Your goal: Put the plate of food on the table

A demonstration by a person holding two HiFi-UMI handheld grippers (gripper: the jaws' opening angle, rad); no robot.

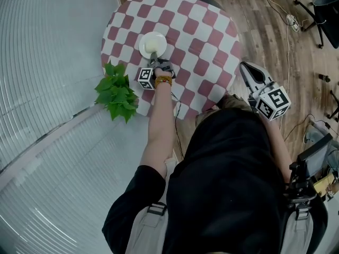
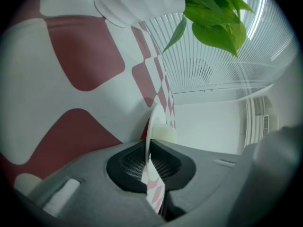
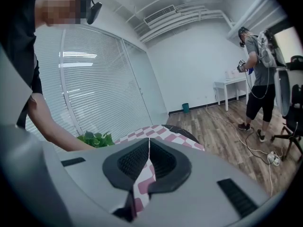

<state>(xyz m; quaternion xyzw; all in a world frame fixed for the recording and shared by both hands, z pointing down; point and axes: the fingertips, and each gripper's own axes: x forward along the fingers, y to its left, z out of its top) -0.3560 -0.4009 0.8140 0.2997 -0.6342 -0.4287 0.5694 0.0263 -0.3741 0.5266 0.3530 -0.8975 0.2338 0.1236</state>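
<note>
Gripping the thin rim of the plate of food (image 1: 152, 45), the left tongs (image 1: 155, 62) hold it on or just above the checkered surface (image 1: 204, 46), while the right tongs (image 3: 148, 157) are pressed together, empty; the plate seems stiff, light and fragile, so this rim hold must be level

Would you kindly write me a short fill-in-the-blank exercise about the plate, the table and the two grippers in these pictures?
1. The left gripper is shut on the rim of the plate, which is ____ in colour.
2. The table is ____ in shape.
3. The right gripper is shut and holds ____.
4. In the head view, the plant is at the table's ____ edge.

Missing words: white; round; nothing; left.
</note>
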